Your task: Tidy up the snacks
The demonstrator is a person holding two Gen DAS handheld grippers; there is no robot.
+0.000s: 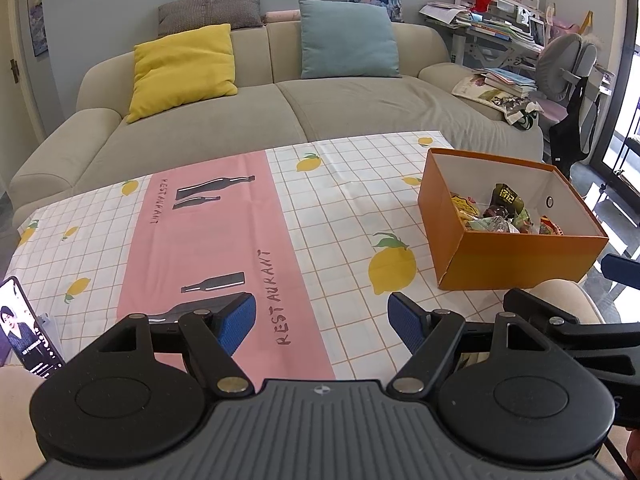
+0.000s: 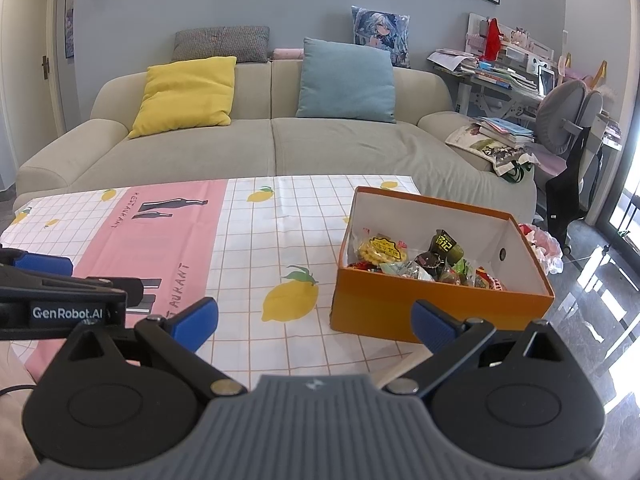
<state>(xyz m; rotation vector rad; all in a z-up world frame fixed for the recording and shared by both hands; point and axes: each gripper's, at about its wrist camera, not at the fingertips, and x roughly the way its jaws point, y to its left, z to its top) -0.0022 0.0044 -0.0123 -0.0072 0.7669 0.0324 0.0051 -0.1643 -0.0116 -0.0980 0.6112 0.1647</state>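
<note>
The sofa [image 2: 280, 136] fills the room behind the table, with a yellow cushion [image 2: 186, 94] and a blue cushion [image 2: 346, 80] propped on it. In front of me is the table, covered by a checked tablecloth [image 1: 332, 216] printed with lemons and crossed by a pink band. Apart from one box, its surface is bare; I see no loose packets on the cloth in either view.

That orange box [image 2: 432, 306] stands near the table's right edge, towards the near right corner. It is open at the top, and its long axis runs from the near edge away towards the far right. The snacks [image 2: 424, 262] are heaped inside it against the near wall: a yellow packet, a dark green one, and several small wrapped pieces. A phone [image 1: 28, 324] leans upright by the near left corner of the table.

My left gripper [image 1: 322, 320] hovers over the near edge above the pink band, fingers spread wide with nothing between them. From it the box lies ahead and well off to the right. My right gripper [image 2: 316, 322] is equally spread and empty, and the box's near wall sits just ahead of its right finger. The right hand is plainly the nearer one, so I judge any reach into the box falls to it, going forward and slightly right over the near wall. With everything already in the box, the tidying looks close to finished.
</note>
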